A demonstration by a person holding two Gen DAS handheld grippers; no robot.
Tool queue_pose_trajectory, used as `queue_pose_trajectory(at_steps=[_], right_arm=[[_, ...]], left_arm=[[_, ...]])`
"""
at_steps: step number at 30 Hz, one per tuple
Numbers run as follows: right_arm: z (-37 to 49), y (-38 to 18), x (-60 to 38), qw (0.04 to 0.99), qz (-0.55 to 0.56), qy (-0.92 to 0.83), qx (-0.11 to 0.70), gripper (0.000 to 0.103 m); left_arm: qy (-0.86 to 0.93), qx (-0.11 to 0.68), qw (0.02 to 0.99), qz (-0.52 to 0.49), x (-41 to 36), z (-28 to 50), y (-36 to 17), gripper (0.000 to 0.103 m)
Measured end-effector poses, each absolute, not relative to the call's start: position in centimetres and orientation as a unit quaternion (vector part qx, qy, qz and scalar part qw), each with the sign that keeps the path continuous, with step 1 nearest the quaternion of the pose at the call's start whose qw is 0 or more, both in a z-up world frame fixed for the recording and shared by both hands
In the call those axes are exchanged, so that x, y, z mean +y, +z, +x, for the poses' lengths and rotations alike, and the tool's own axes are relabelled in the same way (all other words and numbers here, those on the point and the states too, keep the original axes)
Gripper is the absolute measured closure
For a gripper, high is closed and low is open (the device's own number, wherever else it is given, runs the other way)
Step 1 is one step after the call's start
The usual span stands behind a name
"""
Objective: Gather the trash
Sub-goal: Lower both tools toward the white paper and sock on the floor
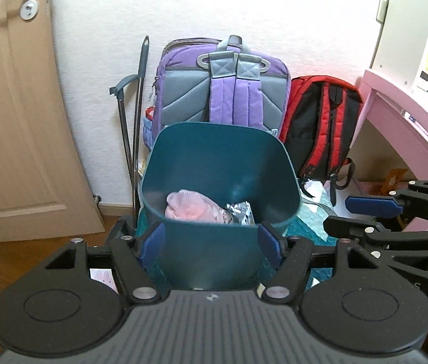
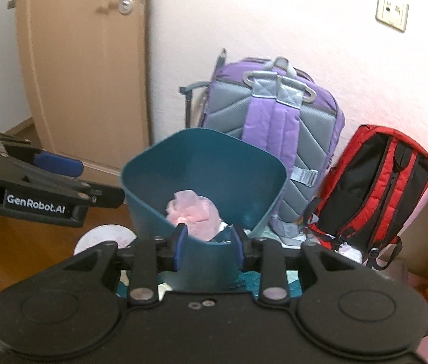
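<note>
A teal trash bin (image 1: 220,157) stands on the floor by the wall. Inside it lie a crumpled pink piece (image 1: 189,209) and a silvery patterned wrapper (image 1: 241,212). My left gripper (image 1: 211,242) is open on the near side of the bin, nothing between its blue pads, and the bin's front wall shows beyond them. My right gripper (image 2: 209,242) is open too, also short of the bin (image 2: 205,163), with the pink piece (image 2: 189,212) visible past it. Each gripper appears in the other's view: the right gripper (image 1: 338,214) to the bin's right, the left gripper (image 2: 98,180) to its left.
A purple backpack (image 1: 223,91) and a red-and-black backpack (image 1: 320,121) lean on the wall behind the bin. A grey long-handled tool (image 1: 138,106) stands by the wooden door (image 1: 11,106). A pink desk (image 1: 411,115) is at right. A white round item (image 2: 105,236) lies on the floor.
</note>
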State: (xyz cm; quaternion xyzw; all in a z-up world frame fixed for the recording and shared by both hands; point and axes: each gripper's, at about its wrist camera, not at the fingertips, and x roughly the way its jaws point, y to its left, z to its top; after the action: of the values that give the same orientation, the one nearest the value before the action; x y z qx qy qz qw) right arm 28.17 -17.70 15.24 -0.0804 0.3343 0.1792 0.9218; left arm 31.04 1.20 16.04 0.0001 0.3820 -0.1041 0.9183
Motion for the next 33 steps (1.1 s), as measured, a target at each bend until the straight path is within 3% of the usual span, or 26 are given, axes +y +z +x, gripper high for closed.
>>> queue_pose_trajectory(at_steps=[2,18,20,24,33], right_arm=[[26.8,15.5,-17.5,0.922,-0.077,0.190,0.329,0.066],[19.8,10.6,-15.0,0.901,-0.088,0.263,0.333,0.058],[19.6,9.2,-14.7,0.897,-0.087,0.268,0.340,0.058],[19.2,6.0,-14.2,0.888,-0.090,0.275,0.357,0.058],[20.3,-4.5,-12.1,0.864,-0.076,0.289,0.405,0.057]], left_arm=[[-0.109,0.380,0.919,-0.007,1.8,29.5,16.0,0.024],[-0.109,0.383,0.917,-0.019,7.9,20.4,10.6,0.019],[-0.104,0.388,0.915,-0.028,9.0,20.0,9.1,0.017],[-0.095,0.401,0.910,-0.047,11.1,20.0,5.7,0.001],[-0.056,0.454,0.886,-0.071,15.9,22.5,-6.1,0.001]])
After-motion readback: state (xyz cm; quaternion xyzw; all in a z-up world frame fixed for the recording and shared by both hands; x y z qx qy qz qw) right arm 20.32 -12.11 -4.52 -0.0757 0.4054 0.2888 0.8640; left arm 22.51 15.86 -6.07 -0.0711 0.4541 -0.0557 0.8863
